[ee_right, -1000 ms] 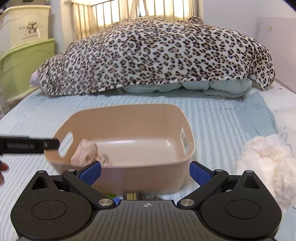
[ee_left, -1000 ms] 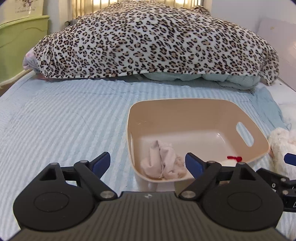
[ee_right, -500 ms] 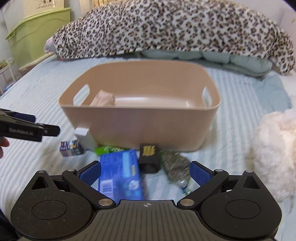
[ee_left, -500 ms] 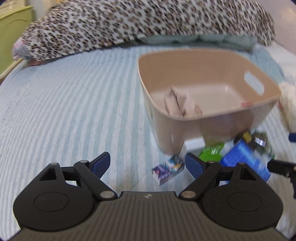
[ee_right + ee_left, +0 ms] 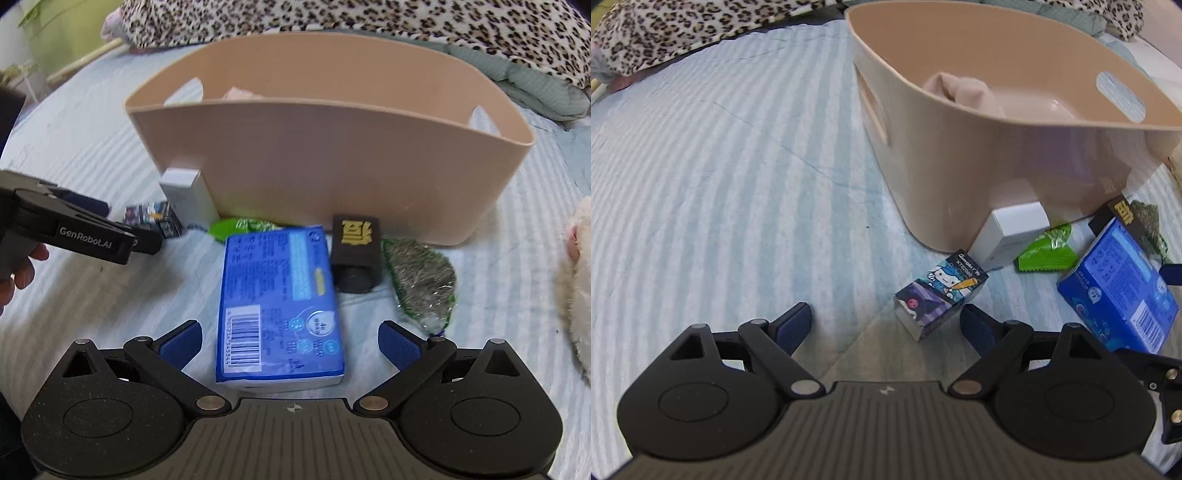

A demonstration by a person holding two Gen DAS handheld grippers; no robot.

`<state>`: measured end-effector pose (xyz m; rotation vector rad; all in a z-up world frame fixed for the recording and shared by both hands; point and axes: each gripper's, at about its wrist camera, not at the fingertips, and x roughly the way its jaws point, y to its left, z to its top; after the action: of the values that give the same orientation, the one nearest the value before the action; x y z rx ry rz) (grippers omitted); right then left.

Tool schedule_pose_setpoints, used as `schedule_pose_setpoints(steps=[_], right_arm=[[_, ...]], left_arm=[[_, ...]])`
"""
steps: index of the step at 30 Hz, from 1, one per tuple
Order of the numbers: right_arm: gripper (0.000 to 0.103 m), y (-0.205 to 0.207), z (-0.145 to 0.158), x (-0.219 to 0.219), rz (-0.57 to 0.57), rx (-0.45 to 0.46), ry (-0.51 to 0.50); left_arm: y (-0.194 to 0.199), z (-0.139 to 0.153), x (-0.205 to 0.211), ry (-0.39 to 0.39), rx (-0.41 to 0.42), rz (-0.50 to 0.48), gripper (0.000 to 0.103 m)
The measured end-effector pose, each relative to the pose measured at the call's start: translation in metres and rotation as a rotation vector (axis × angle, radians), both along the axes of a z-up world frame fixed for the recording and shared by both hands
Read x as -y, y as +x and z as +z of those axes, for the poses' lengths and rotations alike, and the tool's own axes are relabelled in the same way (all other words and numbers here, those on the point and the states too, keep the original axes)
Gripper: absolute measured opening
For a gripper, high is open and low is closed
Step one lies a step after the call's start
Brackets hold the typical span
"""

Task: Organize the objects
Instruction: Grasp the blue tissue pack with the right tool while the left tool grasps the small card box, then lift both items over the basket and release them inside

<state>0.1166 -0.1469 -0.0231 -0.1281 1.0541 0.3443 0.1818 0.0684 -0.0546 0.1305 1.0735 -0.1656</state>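
Observation:
A beige plastic basket point(image 5: 979, 155) point(image 5: 332, 147) stands on the bed with a pink cloth point(image 5: 964, 92) inside. In front of it lie a small cartoon box point(image 5: 940, 291) point(image 5: 151, 216), a white box point(image 5: 1012, 230) point(image 5: 184, 192), a green packet point(image 5: 1047, 249) point(image 5: 236, 225), a blue pack point(image 5: 1119, 288) point(image 5: 280, 306), a black box with a gold character point(image 5: 354, 251) and a green-grey foil packet point(image 5: 421, 280). My left gripper point(image 5: 890, 325) is open, low over the bed, the cartoon box just ahead of its right finger. My right gripper point(image 5: 291, 341) is open astride the near end of the blue pack.
A leopard-print blanket point(image 5: 369, 18) lies piled behind the basket. A fluffy white thing point(image 5: 576, 295) lies at the right. A green storage bin point(image 5: 48, 26) stands at the far left. The striped blue bedsheet point(image 5: 720, 184) stretches left of the basket.
Both grippers have dropped and tilted down towards the items in front of the basket. The blue pack now sits between my right fingers; the cartoon box is close to my left fingers.

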Motion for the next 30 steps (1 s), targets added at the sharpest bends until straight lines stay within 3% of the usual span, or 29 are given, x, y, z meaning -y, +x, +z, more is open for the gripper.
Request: schedule_pose_setpoints(steps=[3,6,11,13,23,30], right_arm=[[0.103,0.000,-0.004,-0.002,0.007,-0.006,-0.004],[0.100,0.000,-0.005,-0.002,0.018,-0.001,0.000],[0.068,-0.001,-0.005,-0.001,0.038,-0.004,-0.012],[0.063,-0.002,-0.003,0.000,0.040,-0.007,0.003],[0.062,-0.008,0.017,0.008,0.065,0.043,0.024],[0.062,-0.018,0.047,0.015,0.068,0.108,0.078]], left_arm=[[-0.004,0.000,0.005,0.019,0.041,-0.032,0.086],[-0.005,0.004,0.010,0.018,0.055,-0.065,0.073],[-0.008,0.003,0.021,0.050,0.045,-0.099,0.039],[-0.010,0.007,0.022,0.044,0.047,-0.093,0.038],[-0.027,0.038,0.018,0.016,0.083,-0.104,0.028],[-0.041,0.069,0.020,0.003,0.137,-0.102,0.027]])
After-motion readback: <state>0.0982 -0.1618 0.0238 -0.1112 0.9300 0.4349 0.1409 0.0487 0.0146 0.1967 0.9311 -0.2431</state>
